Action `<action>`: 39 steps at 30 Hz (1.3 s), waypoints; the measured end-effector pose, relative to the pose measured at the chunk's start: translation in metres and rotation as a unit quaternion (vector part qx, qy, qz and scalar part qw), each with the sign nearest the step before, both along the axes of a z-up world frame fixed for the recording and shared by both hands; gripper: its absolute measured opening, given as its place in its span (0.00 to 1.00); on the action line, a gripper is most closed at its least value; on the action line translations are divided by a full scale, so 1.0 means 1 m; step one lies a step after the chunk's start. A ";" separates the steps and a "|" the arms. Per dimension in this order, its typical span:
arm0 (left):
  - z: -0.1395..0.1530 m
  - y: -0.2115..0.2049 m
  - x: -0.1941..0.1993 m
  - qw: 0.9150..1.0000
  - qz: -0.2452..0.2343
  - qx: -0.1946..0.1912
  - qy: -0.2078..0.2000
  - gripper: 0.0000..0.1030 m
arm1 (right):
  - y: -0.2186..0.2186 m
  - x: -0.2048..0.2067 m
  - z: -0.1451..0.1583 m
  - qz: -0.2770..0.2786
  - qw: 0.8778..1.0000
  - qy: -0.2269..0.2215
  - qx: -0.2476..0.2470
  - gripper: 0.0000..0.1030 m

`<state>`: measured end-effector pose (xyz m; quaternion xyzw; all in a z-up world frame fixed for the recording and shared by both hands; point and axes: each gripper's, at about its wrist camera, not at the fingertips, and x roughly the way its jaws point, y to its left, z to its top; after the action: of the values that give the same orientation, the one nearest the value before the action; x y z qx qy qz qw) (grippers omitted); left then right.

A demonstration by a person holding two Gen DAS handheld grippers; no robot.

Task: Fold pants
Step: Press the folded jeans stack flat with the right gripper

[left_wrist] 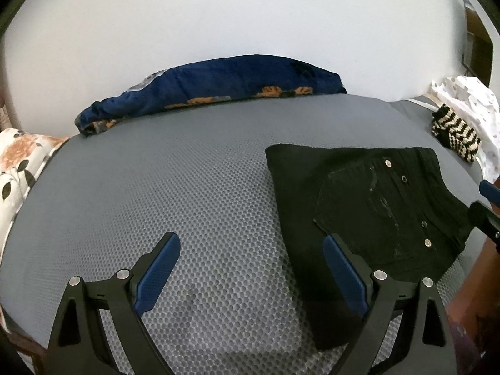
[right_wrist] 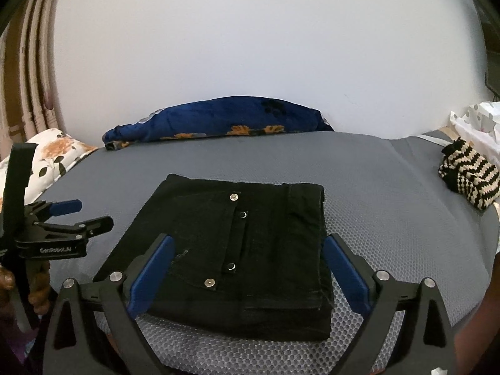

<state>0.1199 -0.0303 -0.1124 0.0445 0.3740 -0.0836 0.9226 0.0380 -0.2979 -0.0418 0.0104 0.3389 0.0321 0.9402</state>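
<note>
Right under my right gripper (right_wrist: 247, 268), jaws spread wide and gripping nothing, sit the folded black pants (right_wrist: 237, 250), long edges running away from me; my left gripper (left_wrist: 250, 268), equally open, hangs off to their left over bare grey mesh mattress (left_wrist: 156, 187) by a white wall (right_wrist: 250, 47)

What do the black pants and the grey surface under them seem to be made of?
Black pants: probably denim or heavy cotton, matte; stitched seams, shiny metal snap buttons and thick folded layers suggest it. Grey surface: seemingly a mesh or foam mat, matte, with a regular honeycomb dimple pattern.
</note>
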 end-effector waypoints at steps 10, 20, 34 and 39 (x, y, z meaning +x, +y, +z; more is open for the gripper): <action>-0.001 -0.002 0.000 1.000 -0.003 0.002 0.003 0.90 | -0.007 0.003 -0.004 -0.013 1.000 0.009 -0.001 0.96; -0.010 -0.012 0.020 0.999 -0.025 0.015 0.030 0.90 | -0.042 0.011 -0.015 -0.051 0.995 0.050 0.075 0.96; -0.017 -0.017 0.060 0.997 -0.037 0.004 0.062 0.90 | -0.051 0.026 -0.027 -0.047 0.993 0.089 0.069 0.96; -0.024 -0.023 0.066 0.996 -0.055 0.004 0.075 0.90 | -0.058 0.040 -0.031 -0.046 0.990 0.102 0.089 0.97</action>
<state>0.1856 -0.0528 -0.1360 0.0625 0.4398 -0.1359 0.8855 0.0778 -0.3561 -0.0726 0.1133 0.4276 0.0177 0.8967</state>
